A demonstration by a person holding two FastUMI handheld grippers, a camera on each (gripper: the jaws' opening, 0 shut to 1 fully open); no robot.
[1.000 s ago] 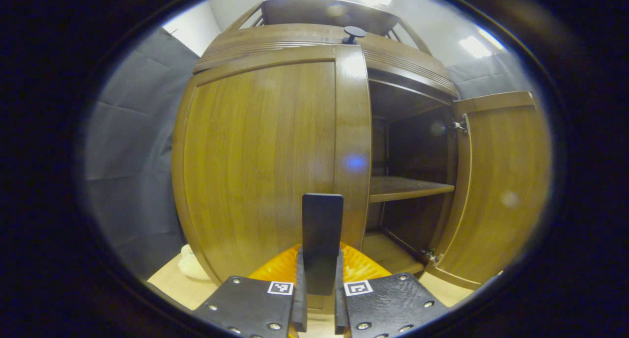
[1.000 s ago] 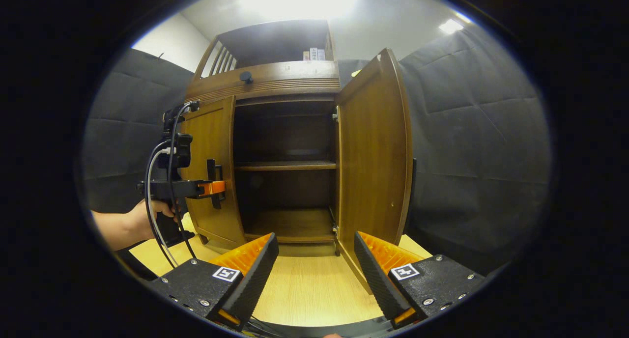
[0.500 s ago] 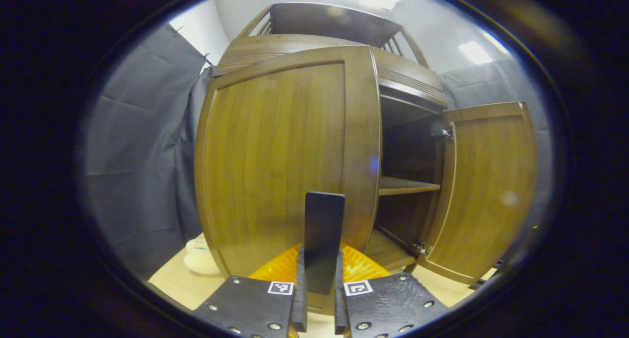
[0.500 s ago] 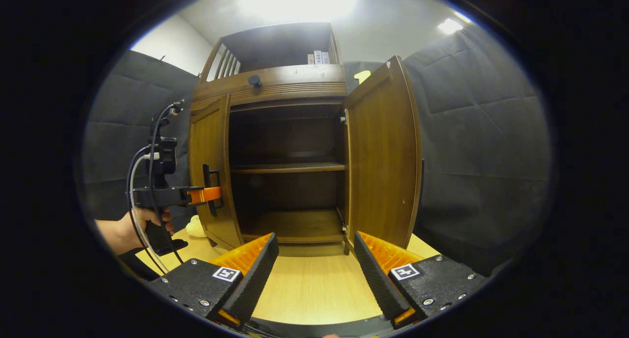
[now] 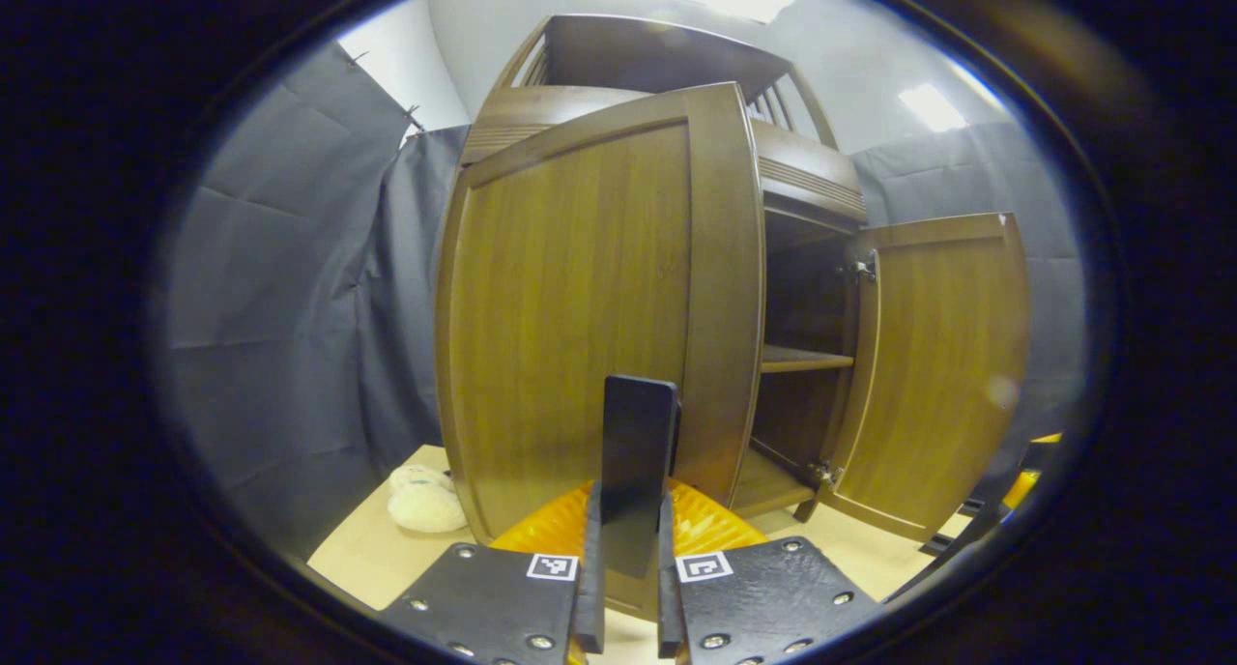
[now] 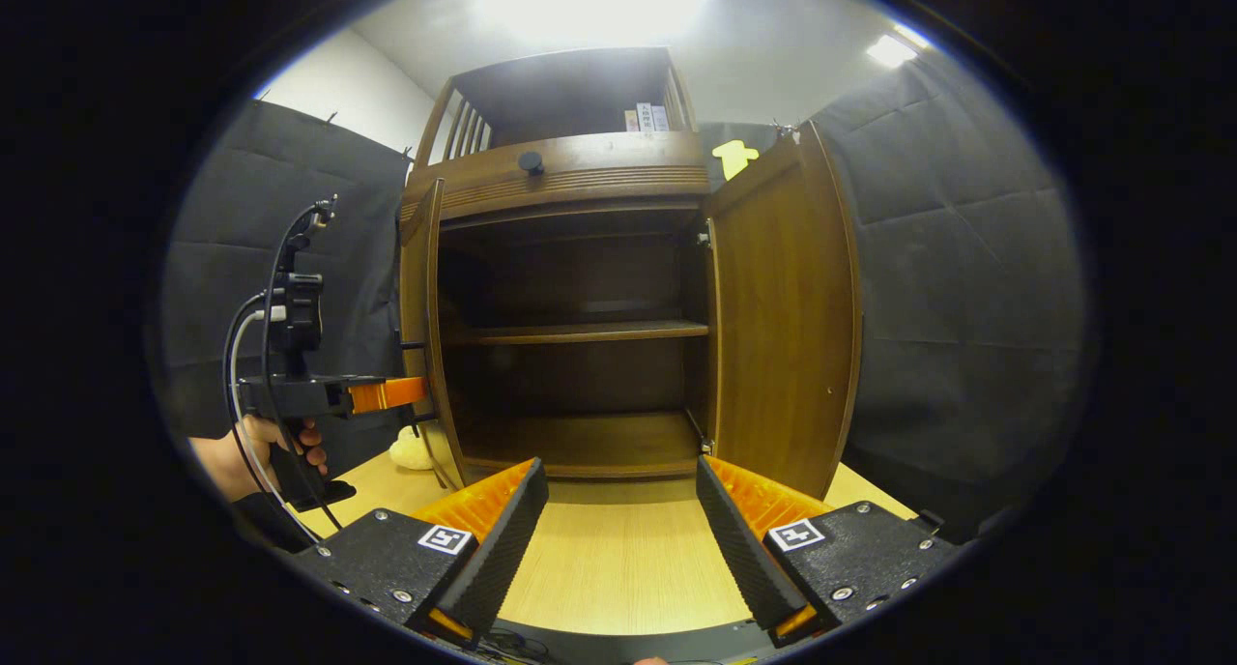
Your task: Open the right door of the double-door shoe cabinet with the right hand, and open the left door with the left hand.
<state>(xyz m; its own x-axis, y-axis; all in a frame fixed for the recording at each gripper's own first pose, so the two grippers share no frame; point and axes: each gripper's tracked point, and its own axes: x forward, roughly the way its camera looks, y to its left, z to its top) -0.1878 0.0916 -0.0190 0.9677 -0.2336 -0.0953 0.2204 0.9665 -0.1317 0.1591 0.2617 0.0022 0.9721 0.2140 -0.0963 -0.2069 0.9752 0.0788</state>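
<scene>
L tongs (image 5: 628, 588) clamped on handle (image 5: 636, 472) of left door (image 5: 580, 298), which stands swung wide. R tongs (image 6: 621, 530) apart, gripping nothing, over tabletop (image 6: 618, 568) facing shoe cabinet (image 6: 570, 356); right door (image 6: 783, 317) wide open.

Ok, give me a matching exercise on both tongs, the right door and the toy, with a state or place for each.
1. left tongs
2. right tongs
3. right door
4. toy

A. open, holding nothing
B. lying beside the cabinet
C. shut on a handle
D. swung wide open

Pairs: 1-C, 2-A, 3-D, 4-B.
</scene>
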